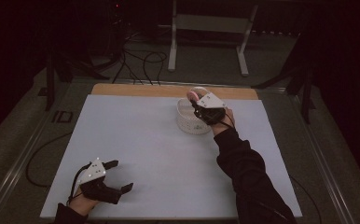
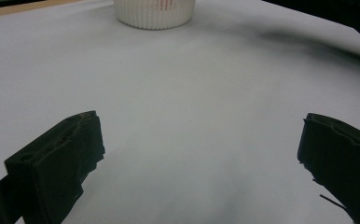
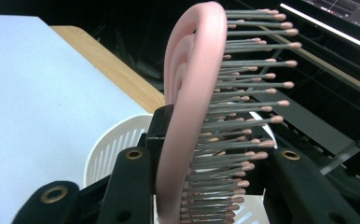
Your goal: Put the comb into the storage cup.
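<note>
A: What is close to us?
B: The left gripper (image 1: 117, 176) rests on the table (image 1: 145, 140), its jaws spread wide with nothing between them.
A: And farther away?
B: The right gripper (image 1: 197, 100) pinches a pink brush (image 3: 187, 116) over the white basket (image 1: 187, 122).

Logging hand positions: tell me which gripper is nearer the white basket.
Right. The right gripper, jaws shut on a pink hairbrush, is right over the white basket; the left gripper rests near the table's front-left corner.
</note>
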### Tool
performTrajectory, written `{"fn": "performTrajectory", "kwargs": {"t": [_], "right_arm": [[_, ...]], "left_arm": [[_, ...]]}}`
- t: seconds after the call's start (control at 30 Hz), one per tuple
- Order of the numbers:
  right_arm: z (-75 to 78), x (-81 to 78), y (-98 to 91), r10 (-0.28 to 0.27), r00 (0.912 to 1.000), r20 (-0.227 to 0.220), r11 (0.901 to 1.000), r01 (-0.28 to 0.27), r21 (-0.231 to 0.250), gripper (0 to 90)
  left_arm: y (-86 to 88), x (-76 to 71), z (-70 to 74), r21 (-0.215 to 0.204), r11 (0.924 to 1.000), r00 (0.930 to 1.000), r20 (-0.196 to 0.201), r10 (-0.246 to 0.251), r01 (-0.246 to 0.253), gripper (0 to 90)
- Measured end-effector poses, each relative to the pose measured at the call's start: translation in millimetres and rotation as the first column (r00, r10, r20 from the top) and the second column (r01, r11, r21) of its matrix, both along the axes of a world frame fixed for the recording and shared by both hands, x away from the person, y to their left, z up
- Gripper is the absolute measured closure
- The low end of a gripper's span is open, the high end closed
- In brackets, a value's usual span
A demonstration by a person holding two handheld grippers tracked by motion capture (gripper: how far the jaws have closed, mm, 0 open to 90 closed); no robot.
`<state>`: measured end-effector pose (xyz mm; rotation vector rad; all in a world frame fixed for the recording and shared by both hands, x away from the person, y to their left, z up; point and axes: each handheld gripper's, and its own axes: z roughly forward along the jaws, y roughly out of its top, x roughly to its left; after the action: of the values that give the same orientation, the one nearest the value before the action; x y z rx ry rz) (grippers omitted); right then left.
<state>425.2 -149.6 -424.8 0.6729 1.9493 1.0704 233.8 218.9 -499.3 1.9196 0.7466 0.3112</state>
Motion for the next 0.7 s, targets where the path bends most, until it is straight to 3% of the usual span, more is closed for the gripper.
{"fn": "performTrajectory", "kwargs": {"t": [0.53,0.7], "right_arm": [[-7.0,-7.0,1.9,0.001,1.0000,-0.002,0.9999,-0.001,-0.017,63.3],[-8.5,-11.5,2.4,0.029,0.9993,-0.022,0.9994,-0.030,-0.015,61.1]], "left_arm": [[-0.5,0.3,-0.7,0.005,1.0000,1.0000,-0.004,0.000,0.000,0.1],[-0.6,0.2,-0.3,0.005,1.0000,1.0000,-0.003,-0.001,0.001,0.1]]}}
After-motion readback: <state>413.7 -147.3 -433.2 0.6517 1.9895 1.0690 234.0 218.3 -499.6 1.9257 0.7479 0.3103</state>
